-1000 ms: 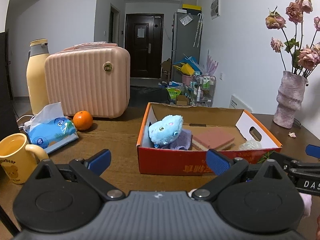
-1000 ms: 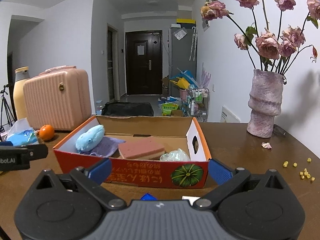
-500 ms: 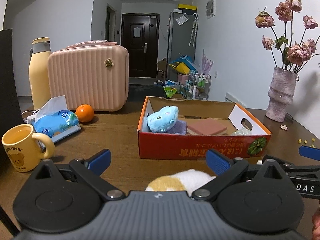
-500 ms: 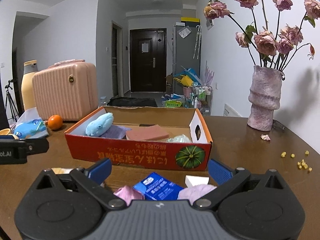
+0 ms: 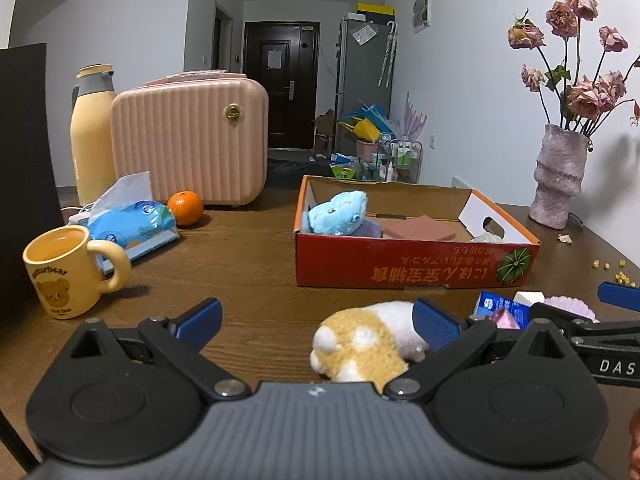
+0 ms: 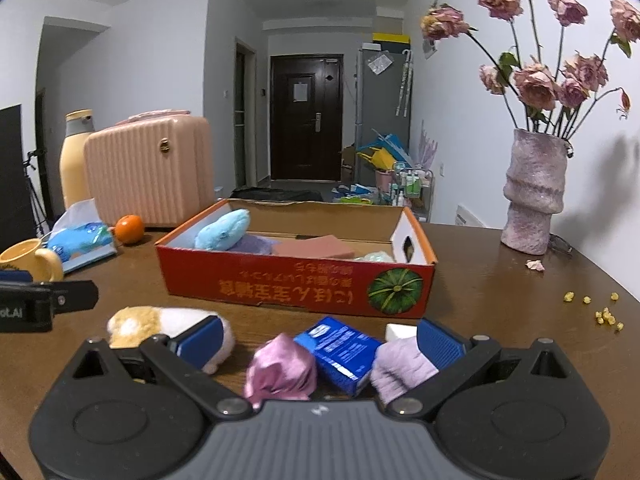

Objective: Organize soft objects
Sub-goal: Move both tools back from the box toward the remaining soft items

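A red cardboard box (image 5: 412, 270) (image 6: 296, 290) stands mid-table and holds a blue plush (image 5: 338, 214) (image 6: 224, 232), a purple cloth, a pink sponge (image 5: 418, 229) (image 6: 316, 246) and a pale crinkly item. In front of the box lie a yellow-and-white plush (image 5: 366, 342) (image 6: 160, 324), a pink crumpled cloth (image 6: 280, 368), a blue tissue pack (image 6: 340, 348) and a lilac cloth (image 6: 400, 362). My left gripper (image 5: 316, 320) is open, with the yellow-and-white plush against its right finger. My right gripper (image 6: 318, 340) is open over the pink cloth and tissue pack.
On the left stand a yellow mug (image 5: 68, 272), a blue tissue packet (image 5: 128, 220), an orange (image 5: 185, 208), a pink case (image 5: 192, 140) and a yellow flask (image 5: 90, 132). A vase of dried roses (image 6: 534, 192) is at the right, with yellow crumbs (image 6: 600, 312) nearby.
Both grippers have pulled back from the box and tilted down, bringing the plush, cloths and tissue pack in front of the box into view. Both stay open.
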A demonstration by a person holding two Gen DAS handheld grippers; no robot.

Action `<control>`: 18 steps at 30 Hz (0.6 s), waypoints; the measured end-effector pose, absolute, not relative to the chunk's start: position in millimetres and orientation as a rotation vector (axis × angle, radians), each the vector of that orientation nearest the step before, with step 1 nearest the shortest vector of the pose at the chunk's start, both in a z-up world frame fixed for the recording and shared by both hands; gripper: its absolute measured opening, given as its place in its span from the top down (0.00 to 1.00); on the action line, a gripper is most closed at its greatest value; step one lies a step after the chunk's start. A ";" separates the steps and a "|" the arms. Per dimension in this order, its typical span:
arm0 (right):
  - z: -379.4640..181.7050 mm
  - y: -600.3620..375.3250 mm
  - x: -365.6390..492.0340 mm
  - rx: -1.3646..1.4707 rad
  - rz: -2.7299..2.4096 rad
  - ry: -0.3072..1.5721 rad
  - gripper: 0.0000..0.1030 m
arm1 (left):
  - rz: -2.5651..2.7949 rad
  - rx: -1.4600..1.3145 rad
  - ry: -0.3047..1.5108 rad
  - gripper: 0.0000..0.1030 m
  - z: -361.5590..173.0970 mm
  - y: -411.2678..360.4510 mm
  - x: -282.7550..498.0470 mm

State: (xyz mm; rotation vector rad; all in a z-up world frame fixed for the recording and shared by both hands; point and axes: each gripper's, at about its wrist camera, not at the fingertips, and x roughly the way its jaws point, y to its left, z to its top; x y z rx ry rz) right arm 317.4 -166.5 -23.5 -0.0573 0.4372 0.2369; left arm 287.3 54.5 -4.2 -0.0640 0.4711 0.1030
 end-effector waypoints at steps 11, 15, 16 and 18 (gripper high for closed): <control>-31.5 -123.9 293.4 -0.096 0.299 0.458 0.03 | 0.113 -0.043 0.460 0.00 -9.8 82.2 263.1; -36.1 -108.6 286.7 -0.108 0.303 0.470 0.08 | 0.111 -0.026 0.461 0.00 -12.3 93.7 257.6; -37.3 -105.1 285.3 -0.111 0.302 0.474 0.09 | 0.111 -0.023 0.462 0.00 -12.8 96.3 256.5; -40.0 -98.6 283.9 -0.118 0.302 0.484 0.12 | 0.110 -0.018 0.462 0.00 -14.2 102.6 254.2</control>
